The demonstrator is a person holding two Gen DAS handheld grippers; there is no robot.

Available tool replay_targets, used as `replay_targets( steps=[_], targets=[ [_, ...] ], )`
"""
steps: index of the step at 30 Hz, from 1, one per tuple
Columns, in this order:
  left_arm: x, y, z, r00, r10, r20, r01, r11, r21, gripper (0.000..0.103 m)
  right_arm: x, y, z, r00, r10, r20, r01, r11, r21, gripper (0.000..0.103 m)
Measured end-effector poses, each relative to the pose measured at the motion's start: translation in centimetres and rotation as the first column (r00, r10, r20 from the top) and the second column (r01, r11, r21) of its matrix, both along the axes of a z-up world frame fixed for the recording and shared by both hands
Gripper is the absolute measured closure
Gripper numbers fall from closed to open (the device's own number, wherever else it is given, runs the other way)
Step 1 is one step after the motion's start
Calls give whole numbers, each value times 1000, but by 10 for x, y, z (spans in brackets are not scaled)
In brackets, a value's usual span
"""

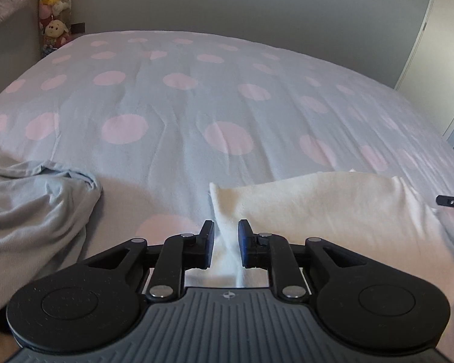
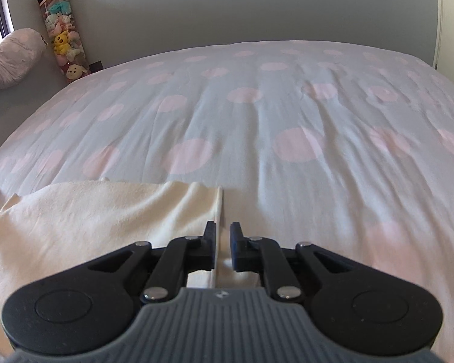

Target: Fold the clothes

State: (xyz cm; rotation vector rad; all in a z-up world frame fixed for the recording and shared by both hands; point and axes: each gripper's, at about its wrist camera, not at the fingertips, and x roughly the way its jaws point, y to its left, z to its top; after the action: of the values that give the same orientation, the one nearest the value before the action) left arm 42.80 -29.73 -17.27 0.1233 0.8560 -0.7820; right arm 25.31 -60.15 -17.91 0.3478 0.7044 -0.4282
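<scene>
A cream-white garment (image 1: 333,211) lies spread on the near part of the bed. My left gripper (image 1: 225,230) is open, with the garment's left edge lying between its fingers. In the right wrist view the same garment (image 2: 100,211) lies to the left. My right gripper (image 2: 223,231) is open a small way, with the garment's right edge between its fingers. The right gripper's tip shows in the left wrist view (image 1: 451,202) at the far right.
The bed has a light blue cover with pink dots (image 1: 227,106). A grey garment (image 1: 36,211) lies crumpled at the left. A tall tube of plush toys (image 2: 65,42) stands in the back left corner beside a pink pillow (image 2: 12,57). A door (image 1: 445,45) is at the right.
</scene>
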Motion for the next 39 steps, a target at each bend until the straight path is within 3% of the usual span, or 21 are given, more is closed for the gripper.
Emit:
replay_targets(
  steps=[2,4,6,8,13,17,19,22,25,27,28,29,31,33,39],
  targets=[
    [-19,19,5,1000,-4,-26,3,999,-44,81,-25,11,1,1000,-17,15,16,999,40,86],
    [-41,38,6,999,-4,-46,1,997,-80,64,-50,26,0,999,-27,27,25,997,77,73],
    [-65,58,5,998,-7,-60,0,994,-112,57,-73,40,-3,999,-27,39,23,994,108,65],
    [-86,71,1,998,-16,-56,10,994,-111,57,-93,55,-6,999,-23,41,19,995,99,58],
    [-123,84,-13,998,-66,-14,66,997,-34,57,-130,90,-14,1000,9,30,-10,999,43,57],
    [-135,78,-22,992,-124,40,123,992,16,57,-133,98,-25,999,34,4,-34,999,3,55],
    [-133,71,-24,987,-153,51,152,988,15,57,-133,99,-30,999,40,-1,-40,999,-3,49],
    [-130,61,-29,972,-228,55,227,974,12,57,-124,91,-32,996,87,-12,-87,996,-9,44],
    [-127,52,-32,940,-337,60,335,942,35,57,-114,78,-35,987,163,-15,-162,986,38,36],
    [-125,46,-33,911,-409,52,407,912,54,60,-110,70,-38,979,202,-9,-201,977,65,36],
    [-123,44,-34,895,-444,42,441,895,64,63,-109,68,-38,976,219,6,-218,972,87,41],
    [-123,42,-34,880,-474,26,470,879,80,66,-109,66,-39,972,235,20,-235,966,109,48],
    [-120,43,-37,860,-510,-8,508,854,111,82,-110,64,-39,970,241,24,-242,963,122,70],
    [-117,47,-40,848,-528,-45,529,838,138,89,-111,63,-39,969,245,15,-245,961,132,80],
    [-105,63,-43,885,-444,-140,458,885,83,93,-111,66,-43,967,245,-72,-234,963,133,86]
  ],
)
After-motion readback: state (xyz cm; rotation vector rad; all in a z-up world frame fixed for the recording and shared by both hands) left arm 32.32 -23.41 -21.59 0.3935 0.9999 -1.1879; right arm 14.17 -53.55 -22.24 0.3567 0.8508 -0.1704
